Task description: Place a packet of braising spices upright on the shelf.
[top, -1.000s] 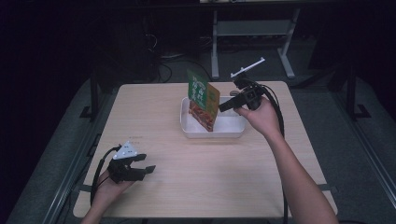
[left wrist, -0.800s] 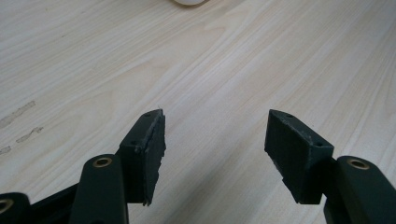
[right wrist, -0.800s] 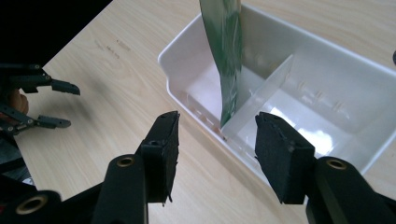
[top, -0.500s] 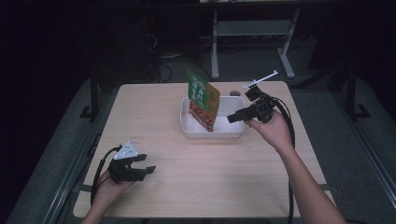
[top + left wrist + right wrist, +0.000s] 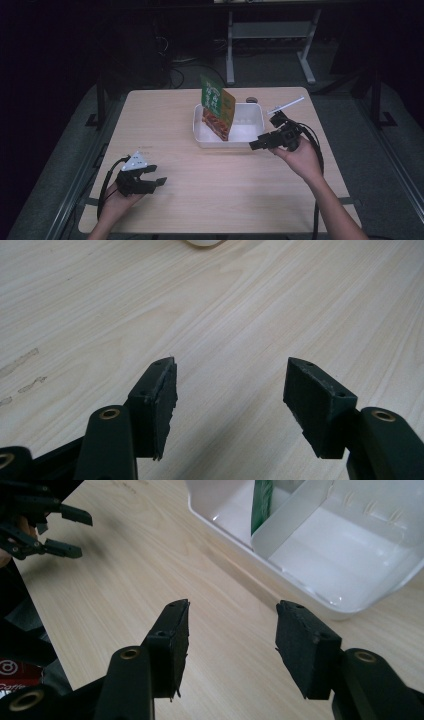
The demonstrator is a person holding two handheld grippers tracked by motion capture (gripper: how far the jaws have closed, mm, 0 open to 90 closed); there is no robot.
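Note:
A green and orange snack bag [image 5: 217, 106] stands upright in the left part of a white divided tray [image 5: 250, 131] at the table's far middle; its green edge [image 5: 262, 501] rises beside the tray's divider. My right gripper [image 5: 256, 144] hovers just off the tray's near right corner, pointing left, open with nothing between its jaws, which have just been opening. In the right gripper view its pads [image 5: 172, 630] frame bare wood in front of the tray [image 5: 320, 560]. My left gripper [image 5: 157, 181] rests near the front left of the table, open and empty, its pads [image 5: 160, 395] over bare tabletop.
A small dark round object [image 5: 251, 100] lies just behind the tray. A white rod [image 5: 286, 106] sticks up from the right gripper. The light wooden table [image 5: 210, 185] has dark floor and metal stands beyond its far edge. The left gripper [image 5: 45, 525] appears far off in the right gripper view.
My right gripper has drawn back from the snack bag, moving right and toward the near side, and dropped lower beside the tray. The bag stays upright in the tray. The left hand has kept still.

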